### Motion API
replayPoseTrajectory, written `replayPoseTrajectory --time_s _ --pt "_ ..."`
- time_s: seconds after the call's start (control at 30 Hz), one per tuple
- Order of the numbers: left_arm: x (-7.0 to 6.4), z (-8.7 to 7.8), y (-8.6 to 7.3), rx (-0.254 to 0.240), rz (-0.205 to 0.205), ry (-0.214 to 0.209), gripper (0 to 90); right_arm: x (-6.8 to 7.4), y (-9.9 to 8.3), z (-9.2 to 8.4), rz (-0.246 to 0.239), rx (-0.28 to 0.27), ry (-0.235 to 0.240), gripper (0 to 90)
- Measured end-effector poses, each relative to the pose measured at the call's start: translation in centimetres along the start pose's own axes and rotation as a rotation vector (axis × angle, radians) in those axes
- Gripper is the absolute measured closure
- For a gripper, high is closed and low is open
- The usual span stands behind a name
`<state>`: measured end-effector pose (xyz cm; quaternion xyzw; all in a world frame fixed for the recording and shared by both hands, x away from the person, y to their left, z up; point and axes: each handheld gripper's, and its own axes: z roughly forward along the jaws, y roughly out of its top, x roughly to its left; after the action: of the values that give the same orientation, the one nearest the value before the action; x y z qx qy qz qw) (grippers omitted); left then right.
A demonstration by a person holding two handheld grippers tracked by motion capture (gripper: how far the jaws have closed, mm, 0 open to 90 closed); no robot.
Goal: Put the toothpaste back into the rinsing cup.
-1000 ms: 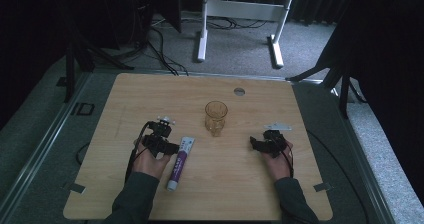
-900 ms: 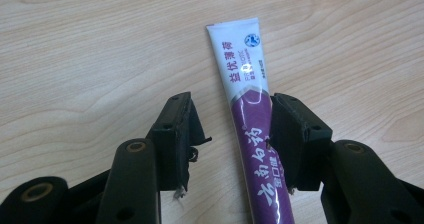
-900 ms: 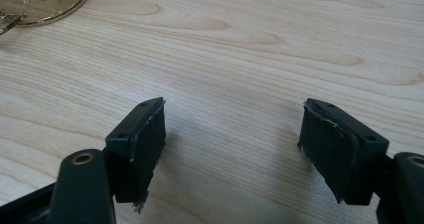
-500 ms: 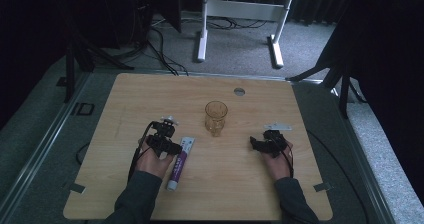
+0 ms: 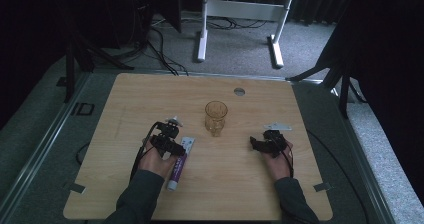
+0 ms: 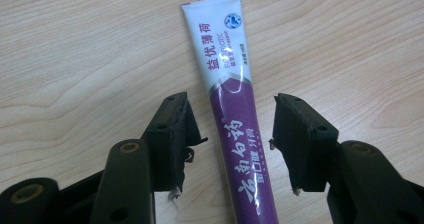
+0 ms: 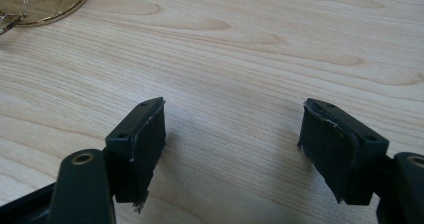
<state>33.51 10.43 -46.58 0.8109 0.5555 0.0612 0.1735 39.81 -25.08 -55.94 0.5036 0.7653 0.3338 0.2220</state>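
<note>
A purple and white toothpaste tube (image 5: 178,162) lies flat on the wooden table (image 5: 125,99), left of centre. My left gripper (image 5: 172,146) hovers over its upper half. In the left gripper view the tube (image 6: 235,119) runs between the two jaws, which stand apart on either side of it without touching; the left gripper (image 6: 230,144) is open. An amber glass cup (image 5: 216,117) stands upright at the table's middle. My right gripper (image 5: 257,144) rests low at the right, open over bare wood (image 7: 232,149). The cup's base (image 7: 40,1) shows at the top left of the right gripper view.
A small round metal insert (image 5: 239,91) sits in the table near its far edge. A white desk frame (image 5: 240,19) and cables lie on the grey floor beyond. A flat pale plate (image 5: 278,127) sits just past the right gripper.
My left gripper has shifted right, from beside the tube to over it, so its jaws now straddle the tube. The right gripper has stayed put.
</note>
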Motion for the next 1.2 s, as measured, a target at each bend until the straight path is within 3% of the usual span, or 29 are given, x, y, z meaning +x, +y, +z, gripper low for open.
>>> replayPoseTrajectory --time_s 0.67,1.2 --pt "-0.5 1.0 0.8 0.068 0.016 -0.024 49.5 0.0 0.0 0.0 0.0 0.0 0.001 26.3" --pt "-0.8 1.7 0.7 0.08 0.027 -0.029 50.6 0.0 0.0 0.0 0.0 0.0 0.001 26.3"
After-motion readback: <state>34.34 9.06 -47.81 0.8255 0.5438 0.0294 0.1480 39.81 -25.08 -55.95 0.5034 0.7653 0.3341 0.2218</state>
